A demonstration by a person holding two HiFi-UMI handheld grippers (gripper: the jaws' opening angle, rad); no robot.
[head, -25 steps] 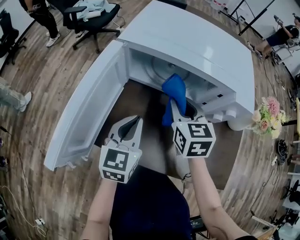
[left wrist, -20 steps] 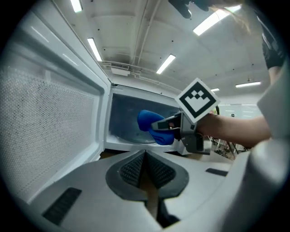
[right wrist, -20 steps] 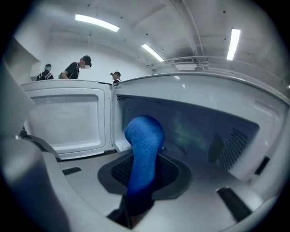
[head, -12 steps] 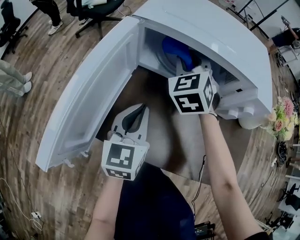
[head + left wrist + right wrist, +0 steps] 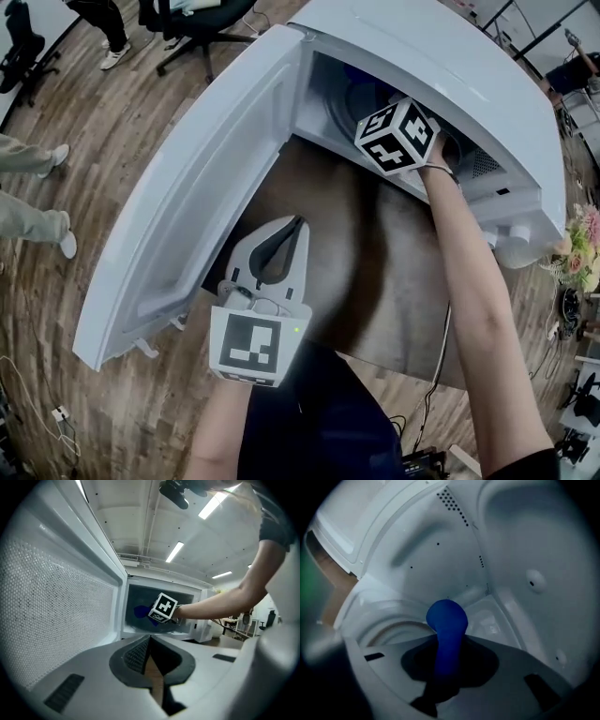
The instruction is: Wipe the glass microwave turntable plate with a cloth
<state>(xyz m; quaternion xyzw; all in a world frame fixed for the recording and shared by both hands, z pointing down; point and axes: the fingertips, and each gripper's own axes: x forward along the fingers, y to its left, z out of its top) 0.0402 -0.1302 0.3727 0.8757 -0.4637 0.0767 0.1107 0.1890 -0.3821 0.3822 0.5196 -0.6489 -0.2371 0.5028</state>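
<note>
Inside the white microwave (image 5: pixel 441 56), the right gripper (image 5: pixel 449 644) pinches a blue cloth (image 5: pixel 446 617) over the glass turntable plate (image 5: pixel 389 629). Outside, beside the open door (image 5: pixel 187 197), the left gripper (image 5: pixel 298 223) hovers, jaws pressed together on nothing.

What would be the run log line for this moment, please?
right gripper: shut on blue cloth, inside microwave | left gripper: shut, empty, outside | microwave door: open

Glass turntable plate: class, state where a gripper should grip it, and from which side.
Probably grip the turntable plate by its near rim, entering the microwave through its open front: it lies flat, walled elsewhere, so only that thin edge suits jaws. The left gripper is free.
</note>
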